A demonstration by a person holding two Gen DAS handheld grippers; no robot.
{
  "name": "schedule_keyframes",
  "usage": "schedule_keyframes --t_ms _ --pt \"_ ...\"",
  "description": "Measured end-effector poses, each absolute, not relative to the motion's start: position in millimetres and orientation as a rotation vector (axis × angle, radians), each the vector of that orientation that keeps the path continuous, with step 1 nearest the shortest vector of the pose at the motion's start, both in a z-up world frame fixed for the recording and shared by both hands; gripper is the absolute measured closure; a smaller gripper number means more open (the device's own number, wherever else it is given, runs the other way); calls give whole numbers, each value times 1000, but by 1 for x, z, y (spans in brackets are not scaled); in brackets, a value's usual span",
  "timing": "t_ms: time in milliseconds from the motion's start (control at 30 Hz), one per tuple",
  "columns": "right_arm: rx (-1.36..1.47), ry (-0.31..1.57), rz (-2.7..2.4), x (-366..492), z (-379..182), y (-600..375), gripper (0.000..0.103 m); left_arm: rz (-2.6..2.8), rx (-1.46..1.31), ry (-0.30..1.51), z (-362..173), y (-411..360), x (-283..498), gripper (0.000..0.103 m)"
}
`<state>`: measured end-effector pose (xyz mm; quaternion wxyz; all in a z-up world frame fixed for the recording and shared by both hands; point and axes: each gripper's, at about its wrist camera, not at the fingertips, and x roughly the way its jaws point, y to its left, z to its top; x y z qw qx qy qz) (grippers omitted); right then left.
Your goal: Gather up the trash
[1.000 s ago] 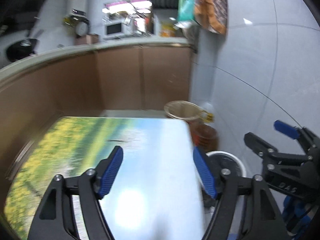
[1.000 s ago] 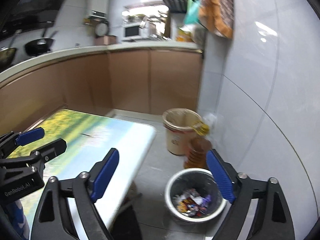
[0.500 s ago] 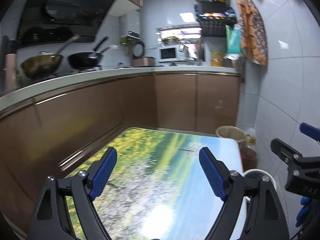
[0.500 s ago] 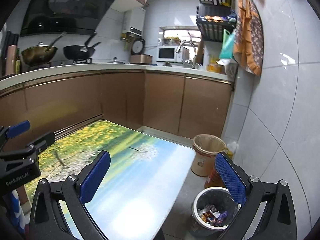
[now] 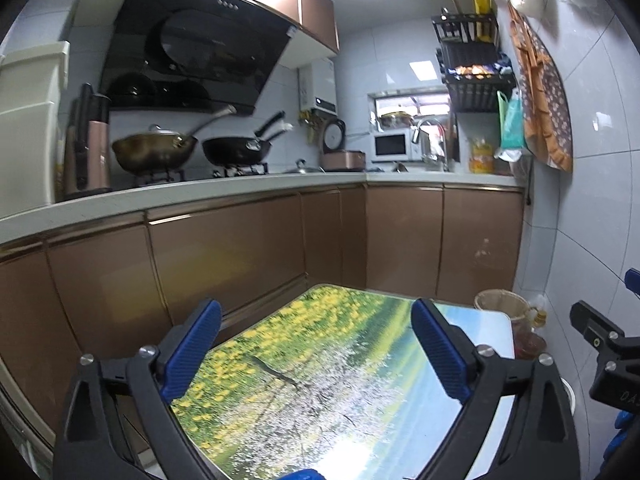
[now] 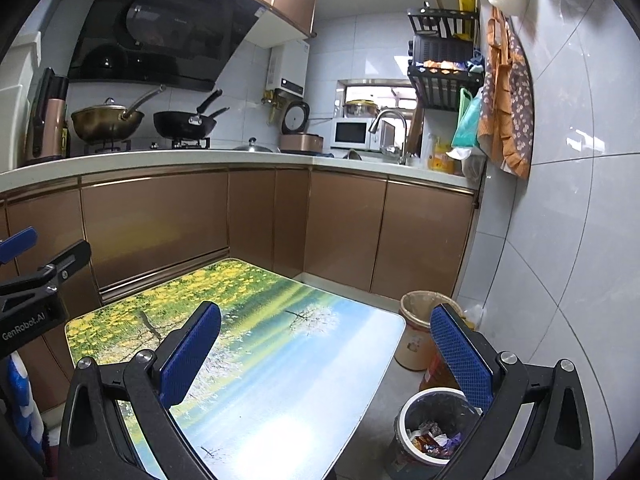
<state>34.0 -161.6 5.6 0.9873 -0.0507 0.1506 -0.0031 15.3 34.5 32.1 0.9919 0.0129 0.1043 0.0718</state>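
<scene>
A round trash bin with a black liner stands on the floor right of the table and holds several wrappers. The table has a glossy landscape print; it also shows in the left wrist view. No trash shows on it. My left gripper is open and empty above the table. My right gripper is open and empty above the table's right edge, with the bin just below its right finger. The right gripper's body shows at the right edge of the left wrist view.
A tan bucket and an oil bottle stand on the floor by the tiled right wall. Brown cabinets under a white counter run behind and left of the table. Woks, a microwave and a sink tap sit on the counter.
Both grippers have lifted and tilted up, away from the bin. The views went from looking down at table and bin to showing the whole kitchen. Both stayed open.
</scene>
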Motion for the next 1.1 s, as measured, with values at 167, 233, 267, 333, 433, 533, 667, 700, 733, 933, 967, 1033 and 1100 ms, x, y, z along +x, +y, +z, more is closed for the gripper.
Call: schedule_keyframes --t_ms 167,233,267,333,433,533,667,700,733,933,967,1033,1100 --pt "-98 278 -14 25 11 -164 0 147 17 200 35 36 9 7" --pt "-96 269 -20 21 12 -165 0 140 17 199 36 34 9 7" --pt "-95 268 -22 20 13 -165 0 131 19 199 36 32 8 7" --pt "-92 262 -30 18 14 -167 0 119 19 201 36 29 7 7" --pt "-90 257 -43 15 14 -169 0 105 19 204 35 26 7 7" --pt "-86 254 -57 14 13 -170 0 98 16 211 33 24 9 7" --pt "-79 254 -71 15 14 -174 0 94 14 217 31 24 12 7" --pt "-78 254 -74 15 13 -175 0 92 14 218 31 24 13 7" --pt "-78 254 -76 15 13 -175 0 92 15 219 30 23 13 7" --pt "-80 250 -86 15 11 -173 0 90 22 223 27 20 14 7" --pt "-81 249 -88 15 11 -174 0 88 22 226 26 20 15 6" --pt "-79 249 -91 15 10 -174 0 88 23 230 25 20 17 7" --pt "-77 252 -94 15 9 -175 0 87 23 235 24 18 19 6"
